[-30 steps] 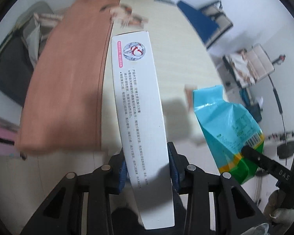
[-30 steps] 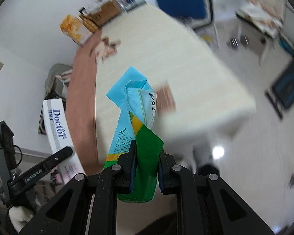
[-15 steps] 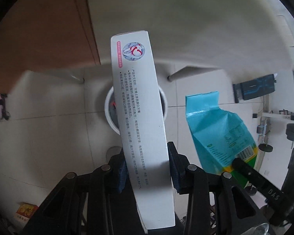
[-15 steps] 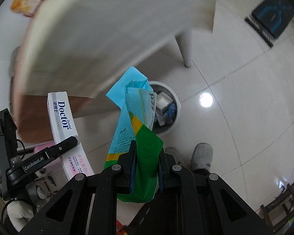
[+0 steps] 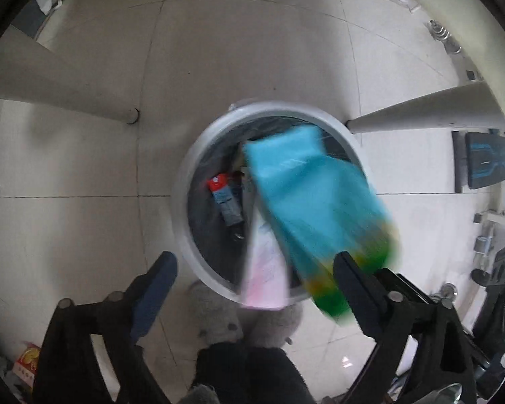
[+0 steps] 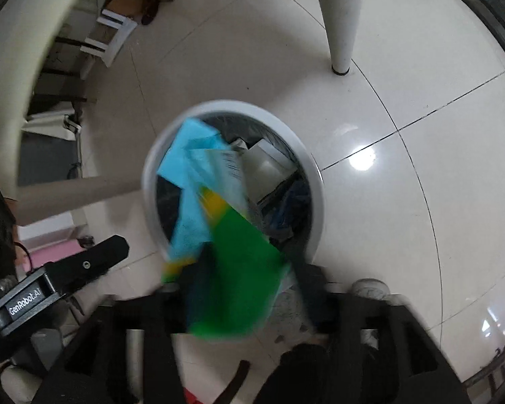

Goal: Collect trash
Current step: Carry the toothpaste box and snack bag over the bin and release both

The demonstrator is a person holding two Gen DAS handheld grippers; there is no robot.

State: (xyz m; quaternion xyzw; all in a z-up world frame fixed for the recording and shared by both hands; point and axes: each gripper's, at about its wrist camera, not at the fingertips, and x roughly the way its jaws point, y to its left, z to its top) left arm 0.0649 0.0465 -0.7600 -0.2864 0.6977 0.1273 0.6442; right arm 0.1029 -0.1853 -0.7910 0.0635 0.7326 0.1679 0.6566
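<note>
A round white trash bin [image 5: 184,202] stands on the tiled floor right below both grippers. My left gripper [image 5: 256,281] points down at it, jaws opening wide, nothing pressed between them. The white and pink toothpaste box [image 5: 266,271] it carried drops free over the near rim. My right gripper [image 6: 252,281] is blurred, its jaws opening too. The blue and green bag [image 6: 219,215] still sits between them, loose and sliding into the bin [image 6: 316,185]. In the left wrist view the same bag [image 5: 320,208] streaks across the bin's mouth. One left gripper finger [image 6: 94,259] shows at the lower left.
Inside the bin lie a red-capped tube [image 5: 224,198] and other trash. White table legs [image 5: 84,94] [image 5: 421,111] [image 6: 340,17] stand around it. The person's grey slippers [image 5: 215,316] are just in front. A black and blue device [image 5: 484,165] lies on the floor to the right.
Both grippers dropped from table height to just above the bin. Their jaws went from shut to wide, letting go of the toothpaste box and the bag, which now fall into the bin.
</note>
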